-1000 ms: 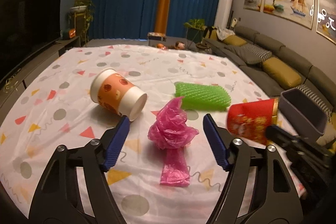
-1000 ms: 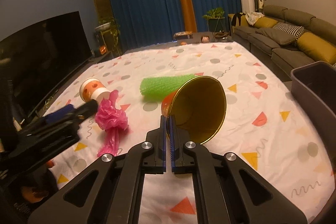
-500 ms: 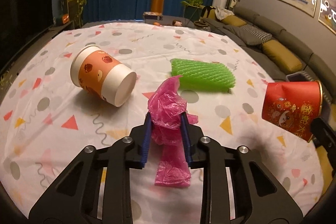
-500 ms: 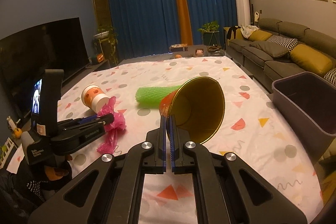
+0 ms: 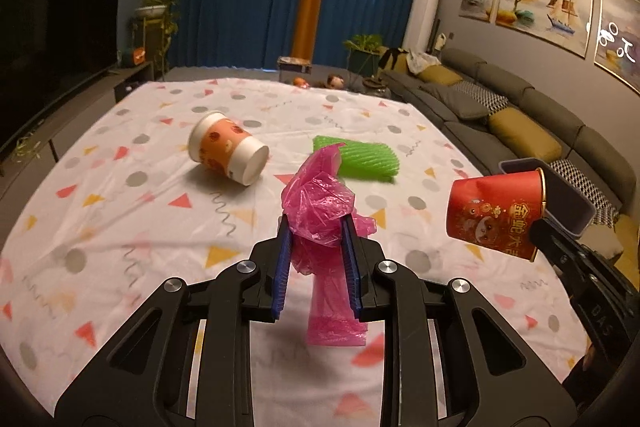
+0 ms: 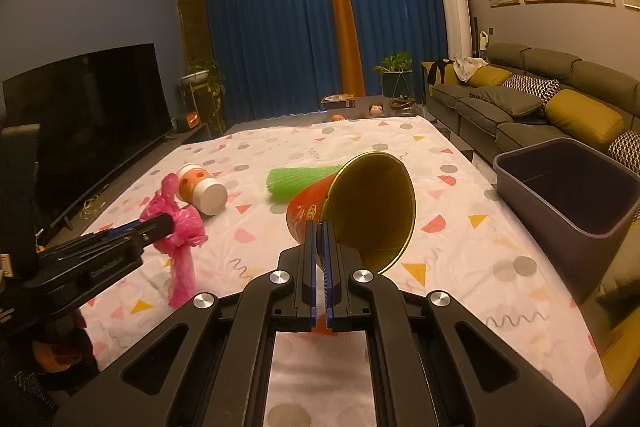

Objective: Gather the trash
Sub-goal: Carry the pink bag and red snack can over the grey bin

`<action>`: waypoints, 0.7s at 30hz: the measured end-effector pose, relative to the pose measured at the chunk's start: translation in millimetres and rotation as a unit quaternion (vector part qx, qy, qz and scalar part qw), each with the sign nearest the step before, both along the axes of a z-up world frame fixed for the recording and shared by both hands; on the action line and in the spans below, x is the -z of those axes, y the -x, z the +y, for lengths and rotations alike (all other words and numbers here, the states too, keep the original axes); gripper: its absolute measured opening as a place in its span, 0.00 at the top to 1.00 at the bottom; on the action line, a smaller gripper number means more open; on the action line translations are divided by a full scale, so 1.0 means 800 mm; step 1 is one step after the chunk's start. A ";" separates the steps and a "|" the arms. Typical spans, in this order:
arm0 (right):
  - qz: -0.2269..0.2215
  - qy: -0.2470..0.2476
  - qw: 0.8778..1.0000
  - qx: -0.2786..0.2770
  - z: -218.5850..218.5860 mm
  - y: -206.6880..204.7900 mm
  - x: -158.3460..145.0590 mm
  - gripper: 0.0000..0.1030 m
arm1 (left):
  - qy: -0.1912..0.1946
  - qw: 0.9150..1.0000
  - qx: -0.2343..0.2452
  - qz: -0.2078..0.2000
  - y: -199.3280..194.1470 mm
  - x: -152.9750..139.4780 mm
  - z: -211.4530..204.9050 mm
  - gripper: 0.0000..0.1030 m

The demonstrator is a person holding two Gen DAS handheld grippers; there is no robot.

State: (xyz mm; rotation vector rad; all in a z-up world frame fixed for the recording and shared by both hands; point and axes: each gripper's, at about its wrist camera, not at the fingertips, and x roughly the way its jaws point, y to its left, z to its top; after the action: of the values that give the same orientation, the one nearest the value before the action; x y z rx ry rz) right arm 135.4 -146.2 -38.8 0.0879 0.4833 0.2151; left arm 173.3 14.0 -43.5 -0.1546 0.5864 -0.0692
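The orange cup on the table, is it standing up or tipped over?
Tipped over. The orange cup lies on its side on the tablecloth, its white bottom facing the camera.

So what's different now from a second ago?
The left gripper just closed on the pink bag and lifted it off the cloth. The right gripper still pinches the red cup, nearer the bin. The orange cup and green netting stayed.
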 end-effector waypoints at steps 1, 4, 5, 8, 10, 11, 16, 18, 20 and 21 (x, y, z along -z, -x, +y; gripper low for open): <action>-0.002 0.000 1.000 0.000 0.000 0.005 -0.002 0.96 | -0.002 1.000 -0.002 -0.002 0.007 -0.003 0.000 0.78; -0.006 0.000 1.000 -0.001 -0.003 0.019 -0.008 0.96 | -0.006 1.000 -0.005 -0.010 0.027 -0.014 -0.003 0.78; -0.007 0.001 1.000 -0.001 -0.004 0.023 -0.010 0.96 | -0.007 1.000 -0.005 -0.014 0.034 -0.018 -0.005 0.78; -0.012 0.001 1.000 -0.001 -0.005 0.033 -0.016 0.96 | -0.013 1.000 -0.006 -0.022 0.048 -0.029 -0.007 0.78; -0.014 -0.001 1.000 0.000 -0.006 0.038 -0.019 0.96 | -0.018 0.999 -0.005 -0.028 0.054 -0.035 -0.007 0.78; -0.015 -0.003 1.000 0.001 -0.008 0.040 -0.020 0.96 | -0.019 0.999 -0.002 -0.030 0.056 -0.037 -0.007 0.78; -0.023 -0.004 1.000 0.003 -0.009 0.047 -0.025 0.96 | -0.031 0.999 0.008 -0.039 0.059 -0.046 -0.011 0.78; -0.025 -0.004 1.000 0.002 -0.009 0.046 -0.026 0.96 | -0.029 0.999 0.010 -0.039 0.057 -0.048 -0.013 0.78; -0.027 -0.002 1.000 -0.001 -0.010 0.045 -0.028 0.96 | -0.029 0.999 0.010 -0.040 0.056 -0.049 -0.014 0.78; -0.028 0.000 1.000 -0.002 -0.014 0.046 -0.029 0.96 | -0.029 0.999 0.010 -0.041 0.055 -0.050 -0.015 0.78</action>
State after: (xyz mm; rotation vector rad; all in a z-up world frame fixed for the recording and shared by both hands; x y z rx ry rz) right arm 98.7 -157.0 -15.7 0.0812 0.4275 0.2205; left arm 129.1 1.8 -3.3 -0.0893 0.5077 -0.0769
